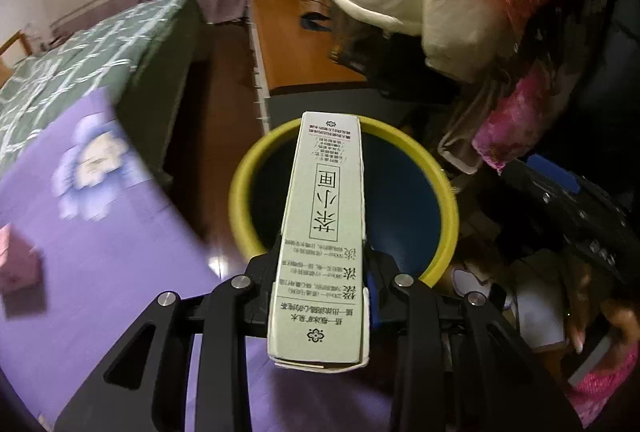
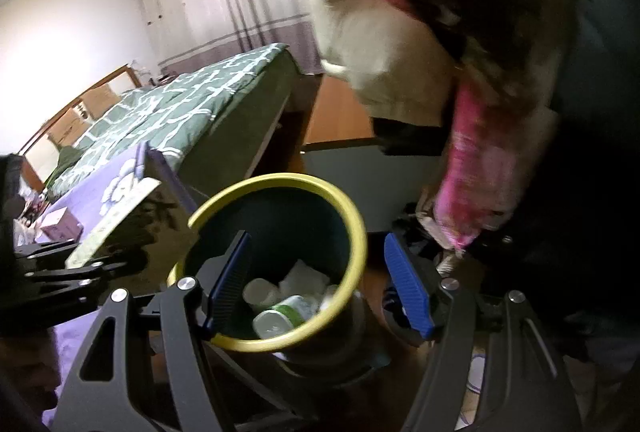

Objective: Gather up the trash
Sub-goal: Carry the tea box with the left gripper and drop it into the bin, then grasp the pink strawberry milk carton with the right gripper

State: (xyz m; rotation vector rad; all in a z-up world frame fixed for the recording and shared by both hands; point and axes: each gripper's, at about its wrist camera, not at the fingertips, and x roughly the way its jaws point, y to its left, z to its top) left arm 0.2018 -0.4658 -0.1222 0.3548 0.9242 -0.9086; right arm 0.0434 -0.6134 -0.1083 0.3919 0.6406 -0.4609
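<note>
The left gripper (image 1: 324,272) is clamped on a long, narrow box (image 1: 326,232), its pads pressed against the two long sides near the box's near half. The box is pale grey-green card with black printed characters running along its top face, a framed line of larger characters in the middle, a small flower mark near the near end and a band of red print at the far end. Its near end flap looks slightly loose. The box's far half sticks out over the bin (image 1: 444,200), above the open mouth, so it is held in the air and not inside.

The bin is round, with a yellow rim and dark blue inside. In the right wrist view the bin (image 2: 352,224) already holds a green-and-white can (image 2: 284,316) and some white crumpled cups or paper (image 2: 304,278).

The right gripper (image 2: 320,284) hangs over the bin with its blue pads (image 2: 408,288) spread apart and nothing between them. To the left of the bin in that view, the box (image 2: 116,218) shows tilted in the other gripper. Beside the bin lies a purple flowered sheet (image 1: 100,232), and beyond it a bed with a green patterned cover (image 2: 180,104).
</note>
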